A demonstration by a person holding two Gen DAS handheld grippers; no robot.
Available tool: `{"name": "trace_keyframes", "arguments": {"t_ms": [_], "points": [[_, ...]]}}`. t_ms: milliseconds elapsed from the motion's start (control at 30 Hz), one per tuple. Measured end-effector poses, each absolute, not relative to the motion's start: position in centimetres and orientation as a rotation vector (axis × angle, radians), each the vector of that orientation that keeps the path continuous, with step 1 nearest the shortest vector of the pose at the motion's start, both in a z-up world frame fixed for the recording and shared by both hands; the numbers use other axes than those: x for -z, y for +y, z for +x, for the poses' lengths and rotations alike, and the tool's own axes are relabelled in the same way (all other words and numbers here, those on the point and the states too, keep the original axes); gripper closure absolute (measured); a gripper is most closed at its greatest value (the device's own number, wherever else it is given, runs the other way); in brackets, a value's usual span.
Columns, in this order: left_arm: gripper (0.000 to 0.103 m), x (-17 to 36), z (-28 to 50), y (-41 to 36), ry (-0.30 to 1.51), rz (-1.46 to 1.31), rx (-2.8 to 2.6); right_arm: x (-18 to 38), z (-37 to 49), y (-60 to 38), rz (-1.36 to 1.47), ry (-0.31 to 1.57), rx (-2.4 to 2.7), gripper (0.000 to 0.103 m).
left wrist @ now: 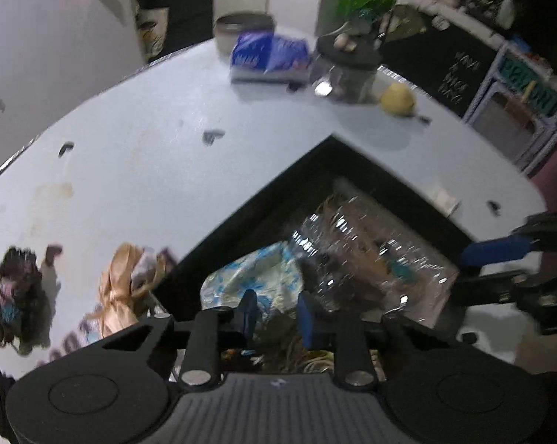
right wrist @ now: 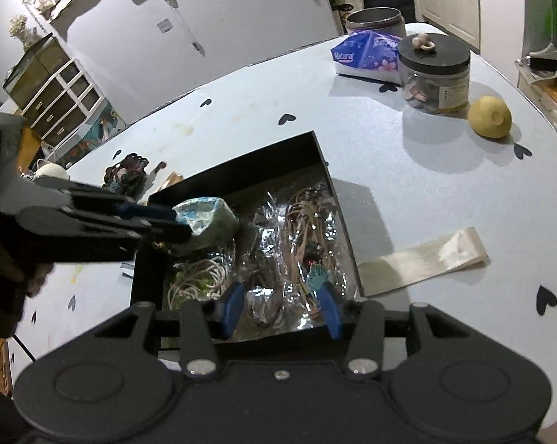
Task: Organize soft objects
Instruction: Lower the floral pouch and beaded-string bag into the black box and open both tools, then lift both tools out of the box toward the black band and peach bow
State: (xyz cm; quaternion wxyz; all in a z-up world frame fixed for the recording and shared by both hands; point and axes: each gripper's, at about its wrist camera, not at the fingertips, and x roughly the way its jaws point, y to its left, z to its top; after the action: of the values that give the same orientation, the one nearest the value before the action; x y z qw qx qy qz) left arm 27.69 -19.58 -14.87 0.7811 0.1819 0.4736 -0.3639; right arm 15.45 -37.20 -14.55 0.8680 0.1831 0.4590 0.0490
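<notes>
A black box (right wrist: 241, 159) sits on the pale blue table (right wrist: 408, 155) and holds clear crinkly bags of cords and trinkets (right wrist: 304, 222). My left gripper (left wrist: 276, 314) is over the box's near corner, shut on a blue-and-white patterned soft bundle (left wrist: 252, 277); from the right wrist view the bundle (right wrist: 208, 225) hangs at the left gripper's fingertips above the box's left side. My right gripper (right wrist: 280, 307) is open and empty over the box's front edge; it shows at the right in the left wrist view (left wrist: 500, 259). A dark tangled hair-tie bundle (left wrist: 15, 296) and a tan ribbon (left wrist: 119, 288) lie on the table left of the box.
A cream satin ribbon strip (right wrist: 426, 259) lies right of the box. At the table's far side stand a tissue pack (right wrist: 367, 55), a black-lidded jar (right wrist: 433, 74), a metal tin (right wrist: 374, 20) and a yellow fruit (right wrist: 489, 116). White cabinets and shelves surround the table.
</notes>
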Motion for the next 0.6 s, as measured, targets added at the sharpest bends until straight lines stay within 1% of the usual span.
{"name": "trace_keyframes", "arguments": {"t_ms": [100, 233, 300, 333, 367, 467, 600], "points": [[0.078, 16.2, 27.8, -19.8, 1.040, 0.394, 0.741, 14.4, 15.6, -37.3, 0.367, 0.962, -0.122, 0.056], [0.077, 16.5, 28.0, -19.8, 1.034, 0.361, 0.710, 14.2, 15.8, -37.6, 0.352, 0.961, -0.137, 0.056], [0.071, 16.3, 27.9, -19.8, 1.027, 0.349, 0.696, 14.0, 16.0, -37.7, 0.337, 0.954, -0.145, 0.056], [0.064, 16.1, 27.7, -19.7, 1.019, 0.335, 0.686, 13.9, 15.9, -37.8, 0.330, 0.950, -0.150, 0.056], [0.060, 15.8, 27.5, -19.5, 1.016, 0.318, 0.679, 13.7, 16.0, -37.9, 0.321, 0.945, -0.157, 0.056], [0.053, 14.8, 26.7, -19.0, 0.995, 0.259, 0.653, 13.1, 16.1, -37.9, 0.288, 0.927, -0.175, 0.057], [0.047, 13.2, 25.0, -18.2, 0.963, 0.169, 0.599, 11.9, 16.1, -37.9, 0.232, 0.888, -0.191, 0.056]]}}
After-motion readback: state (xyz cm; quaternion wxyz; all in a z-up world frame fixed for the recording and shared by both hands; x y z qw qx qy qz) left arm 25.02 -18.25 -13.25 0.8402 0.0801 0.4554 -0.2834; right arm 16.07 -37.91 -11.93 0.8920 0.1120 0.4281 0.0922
